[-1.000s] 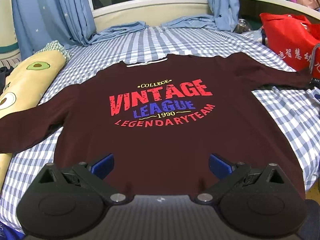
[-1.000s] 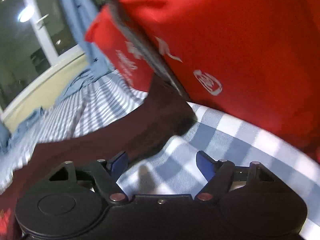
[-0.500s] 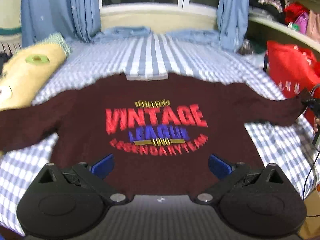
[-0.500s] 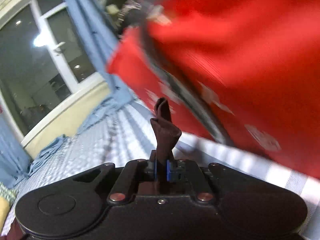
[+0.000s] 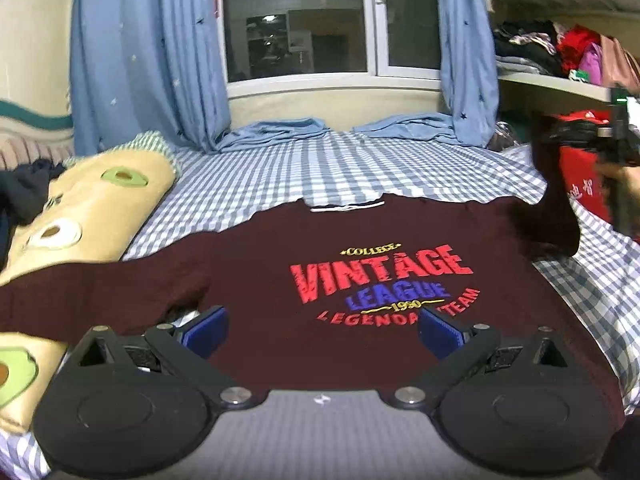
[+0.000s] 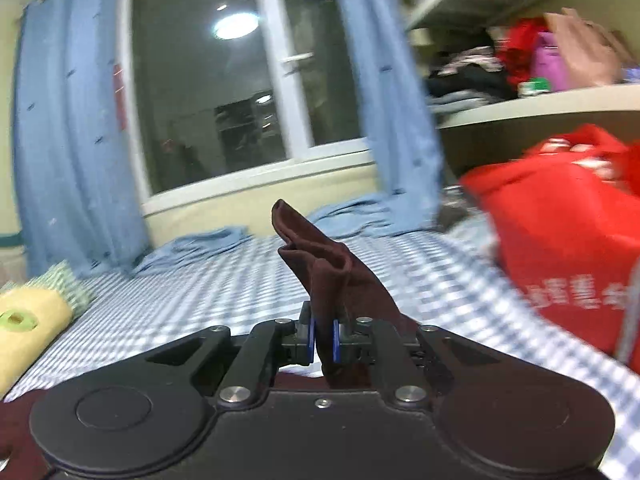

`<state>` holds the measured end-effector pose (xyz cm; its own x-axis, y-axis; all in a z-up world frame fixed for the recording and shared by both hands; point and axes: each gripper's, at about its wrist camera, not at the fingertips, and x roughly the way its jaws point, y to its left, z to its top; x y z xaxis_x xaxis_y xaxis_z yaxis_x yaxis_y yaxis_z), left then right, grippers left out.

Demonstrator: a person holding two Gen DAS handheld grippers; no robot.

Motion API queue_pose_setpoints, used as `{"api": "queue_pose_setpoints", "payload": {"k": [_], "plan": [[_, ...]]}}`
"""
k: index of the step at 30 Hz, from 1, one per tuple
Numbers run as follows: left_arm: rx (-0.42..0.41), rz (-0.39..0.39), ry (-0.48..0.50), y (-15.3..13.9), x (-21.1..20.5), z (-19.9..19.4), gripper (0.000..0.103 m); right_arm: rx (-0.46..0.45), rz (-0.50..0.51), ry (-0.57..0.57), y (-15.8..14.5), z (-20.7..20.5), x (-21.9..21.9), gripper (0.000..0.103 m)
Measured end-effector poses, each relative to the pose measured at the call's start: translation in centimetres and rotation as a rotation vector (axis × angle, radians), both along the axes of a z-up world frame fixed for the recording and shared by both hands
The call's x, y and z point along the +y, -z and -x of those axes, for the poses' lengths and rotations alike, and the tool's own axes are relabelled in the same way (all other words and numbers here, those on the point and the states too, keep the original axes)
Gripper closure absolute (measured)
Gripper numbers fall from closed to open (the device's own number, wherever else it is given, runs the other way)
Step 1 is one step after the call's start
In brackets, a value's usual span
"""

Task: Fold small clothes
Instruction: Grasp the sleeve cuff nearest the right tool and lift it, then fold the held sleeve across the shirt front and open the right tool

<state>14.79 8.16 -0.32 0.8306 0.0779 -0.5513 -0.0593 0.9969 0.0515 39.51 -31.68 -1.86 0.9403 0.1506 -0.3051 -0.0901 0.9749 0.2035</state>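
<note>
A dark maroon long-sleeved shirt (image 5: 360, 240) with a "VINTAGE LEAGUE" print lies face up on the checked bed (image 5: 320, 172). My left gripper (image 5: 322, 330) hovers open over the shirt's lower half, nothing between its blue pads. The shirt's left sleeve (image 5: 100, 292) stretches out flat to the left. My right gripper (image 6: 323, 340) is shut on the cuff of the right sleeve (image 6: 324, 264), which sticks up from its blue pads. In the left wrist view that sleeve (image 5: 556, 208) hangs lifted off the bed from the right gripper (image 5: 588, 136) at the far right.
An avocado-print pillow (image 5: 80, 216) lies along the bed's left side. A red bag (image 6: 560, 248) stands at the right edge of the bed. Blue curtains (image 5: 140, 60) and a window are behind the bed. Shelves with clothes (image 5: 560, 48) fill the upper right.
My right gripper shut on the right sleeve's cuff and lifted it up off the bed, swinging away from the red bag. My left gripper rose a little and shifted left over the shirt.
</note>
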Motion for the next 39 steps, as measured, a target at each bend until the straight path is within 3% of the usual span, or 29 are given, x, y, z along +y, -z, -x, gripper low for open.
{"api": "queue_pose_setpoints", "payload": {"k": [7,12,21,23,24,25,26,28,32,34,39], "plan": [[0.008,-0.004,-0.049,0.4,3.5,1.4,0.001,0.052,0.096,-0.177,0.4,-3.5,16.0,0.095],[0.018,0.020,-0.091,0.7,5.9,0.8,0.001,0.103,0.146,-0.327,3.4,-4.7,25.9,0.095],[0.034,0.023,-0.136,1.6,7.7,-0.5,0.001,0.277,0.222,-0.493,9.5,-4.7,35.9,0.095],[0.037,0.031,-0.139,2.0,7.8,-0.8,0.001,0.327,0.248,-0.518,11.0,-4.6,36.3,0.093],[0.037,0.042,-0.138,2.1,7.9,-1.0,0.001,0.358,0.264,-0.536,11.7,-4.5,36.9,0.085],[0.034,0.058,-0.134,2.3,8.0,-1.1,0.001,0.392,0.271,-0.555,12.5,-4.6,37.5,0.070],[0.028,0.073,-0.128,2.4,8.0,-1.2,0.001,0.418,0.276,-0.575,13.1,-4.6,37.9,0.062],[0.008,0.108,-0.108,2.5,8.5,-1.3,0.001,0.405,0.273,-0.615,13.3,-3.7,38.1,0.030],[-0.013,0.177,-0.055,2.9,10.2,-1.9,0.001,0.376,0.171,-0.697,9.9,-0.8,35.3,0.030],[-0.012,0.235,-0.021,3.5,11.6,-2.6,0.001,0.360,0.119,-0.690,7.3,1.1,32.3,0.024],[-0.064,0.326,-0.105,6.2,16.4,-4.7,0.001,0.243,0.109,-0.593,1.5,7.1,23.2,0.014]]}}
